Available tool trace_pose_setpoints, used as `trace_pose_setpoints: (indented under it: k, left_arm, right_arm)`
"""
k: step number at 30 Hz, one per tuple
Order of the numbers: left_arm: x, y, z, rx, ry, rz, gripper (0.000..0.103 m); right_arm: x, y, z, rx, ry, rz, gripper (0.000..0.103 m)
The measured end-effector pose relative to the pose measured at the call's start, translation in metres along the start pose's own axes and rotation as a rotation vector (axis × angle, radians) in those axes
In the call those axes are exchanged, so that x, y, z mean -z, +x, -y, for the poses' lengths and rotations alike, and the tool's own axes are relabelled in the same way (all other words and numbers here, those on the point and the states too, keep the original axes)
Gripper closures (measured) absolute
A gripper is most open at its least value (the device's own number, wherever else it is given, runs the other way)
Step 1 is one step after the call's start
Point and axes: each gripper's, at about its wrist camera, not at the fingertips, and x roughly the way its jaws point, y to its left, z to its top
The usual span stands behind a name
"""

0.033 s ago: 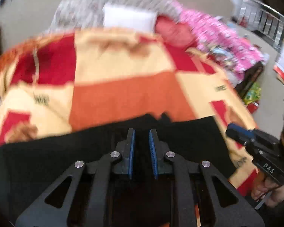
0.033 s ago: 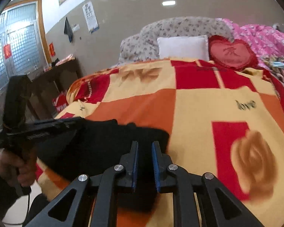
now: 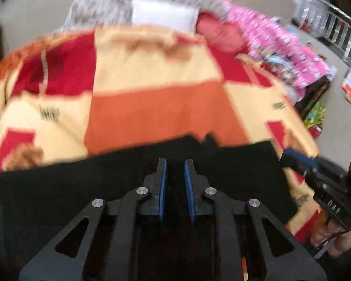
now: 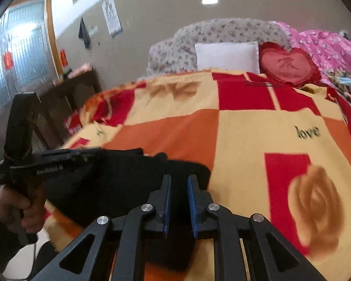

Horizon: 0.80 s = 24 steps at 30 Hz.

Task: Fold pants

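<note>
Black pants (image 3: 82, 187) lie across the near edge of a bed with a red, orange and yellow checked blanket (image 3: 152, 107). My left gripper (image 3: 175, 161) has its blue pads drawn close with black cloth between them, near the middle of the pants' near edge. In the right wrist view the pants (image 4: 119, 180) end in a rounded corner, and my right gripper (image 4: 179, 176) is shut on that end, with cloth hanging below the fingers. Each view shows the other gripper's handle held by a hand (image 4: 14, 210).
At the bed's head are a white pillow (image 4: 227, 57), a red heart cushion (image 4: 290, 64) and a pink quilt (image 4: 327, 44). A dark cabinet (image 4: 65, 98) stands left of the bed. A metal rail (image 3: 334, 35) is at the far right.
</note>
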Motion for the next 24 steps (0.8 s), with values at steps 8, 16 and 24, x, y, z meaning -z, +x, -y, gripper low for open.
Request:
trace_pose_setpoints:
  k: [8, 16, 24]
  left_arm:
    - [0.008, -0.002, 0.003, -0.021, 0.033, 0.029, 0.087]
    - [0.024, -0.036, 0.012, 0.044, 0.023, 0.104, 0.083]
    - [0.032, -0.036, 0.005, 0.042, -0.002, 0.079, 0.082]
  right_arm:
    - [-0.003, 0.034, 0.011, -0.014, 0.046, -0.114, 0.090]
    - [0.030, -0.018, -0.014, -0.045, -0.041, -0.032, 0.090]
    - [0.049, -0.045, -0.016, -0.054, -0.082, 0.094, 0.087]
